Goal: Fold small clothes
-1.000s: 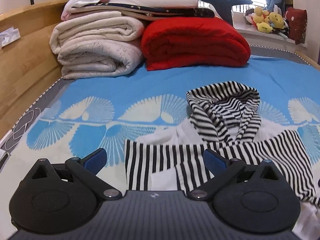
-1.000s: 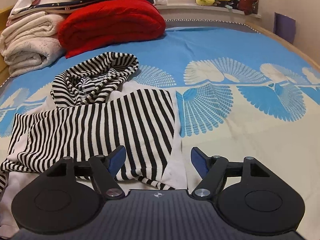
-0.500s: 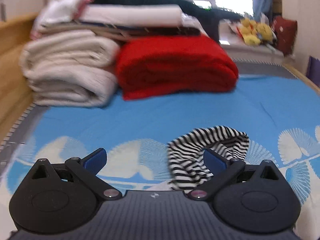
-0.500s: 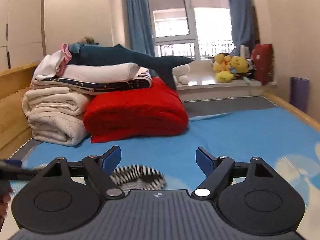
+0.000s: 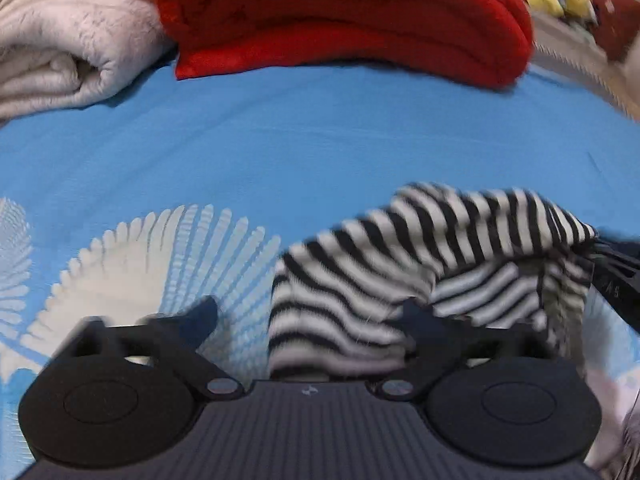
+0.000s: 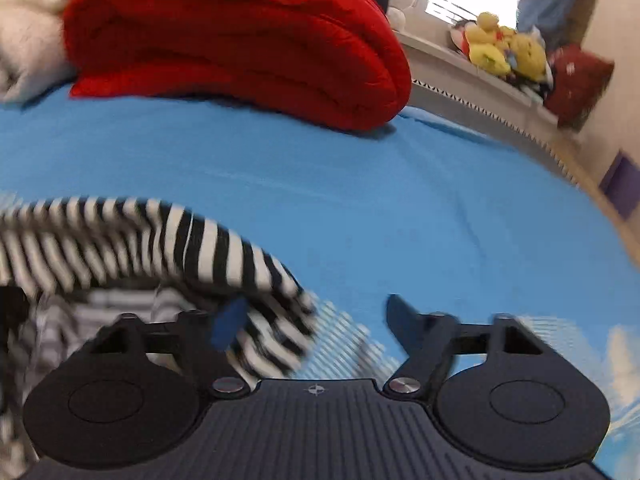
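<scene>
The black-and-white striped hood (image 5: 420, 256) of a small garment lies bunched on the blue bed sheet (image 5: 280, 152). My left gripper (image 5: 308, 316) is low over the hood's left edge, jaws closing. The cloth lies against the right finger (image 5: 416, 314); the left finger (image 5: 200, 316) stands clear of it over the sheet. In the right wrist view the same hood (image 6: 168, 240) arches in from the left. My right gripper (image 6: 314, 322) is closing over the hood's right end, with cloth against its left pad (image 6: 228, 324) and a gap to the right finger (image 6: 400, 320). Both views are motion-blurred.
A folded red quilt (image 5: 340, 16) and cream blankets (image 5: 60, 52) are stacked just beyond the hood. Plush toys (image 6: 504, 48) sit on a window ledge at the far right. A wooden bed rail (image 6: 568, 160) runs along the right side.
Both grippers have swept forward and down from the garment's folded body to the hood. Their jaws have narrowed, and the quilt stack looms much closer.
</scene>
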Motion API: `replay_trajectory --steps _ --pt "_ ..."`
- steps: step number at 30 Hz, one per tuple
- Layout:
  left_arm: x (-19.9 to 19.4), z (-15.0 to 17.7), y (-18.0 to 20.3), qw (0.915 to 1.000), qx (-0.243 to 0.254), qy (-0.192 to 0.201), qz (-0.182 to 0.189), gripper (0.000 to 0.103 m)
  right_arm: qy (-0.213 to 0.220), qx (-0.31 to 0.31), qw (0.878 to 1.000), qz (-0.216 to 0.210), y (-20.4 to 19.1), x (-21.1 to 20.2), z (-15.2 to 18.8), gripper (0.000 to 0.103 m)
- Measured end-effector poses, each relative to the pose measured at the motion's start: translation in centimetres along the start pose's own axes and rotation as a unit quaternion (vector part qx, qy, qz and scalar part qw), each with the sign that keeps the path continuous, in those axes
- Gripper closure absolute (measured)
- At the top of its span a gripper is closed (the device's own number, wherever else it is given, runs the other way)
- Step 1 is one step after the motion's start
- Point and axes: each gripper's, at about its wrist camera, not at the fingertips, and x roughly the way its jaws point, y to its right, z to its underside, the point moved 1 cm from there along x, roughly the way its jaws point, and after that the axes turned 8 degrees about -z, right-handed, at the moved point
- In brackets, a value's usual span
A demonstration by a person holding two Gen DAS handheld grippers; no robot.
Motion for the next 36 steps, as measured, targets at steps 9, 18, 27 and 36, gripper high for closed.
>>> replay_trajectory --steps 9,18,27,36 --pt "-14.2 5.2 -9.1 0.9839 -0.033 0.115 0.133 0.1 0.209 -0.01 0.959 -0.191 1.4 -22.8 1.2 0.1" --pt "-17.9 24.0 -16.4 0.9977 0.027 0.026 0.057 0.003 -0.089 -0.084 0.962 -0.244 0.4 -30.9 26.2 0.052" --pt "-22.2 18.3 -15.9 0.9826 -0.066 0.13 0.115 0.001 0.041 0.072 0.964 -0.253 3.5 -31.6 20.8 0.047" --pt "-9.8 12.1 -9.4 0.9742 -0.092 0.01 0.206 0.035 0.065 0.167 0.956 -0.231 3.0 -17.9 11.5 0.048"
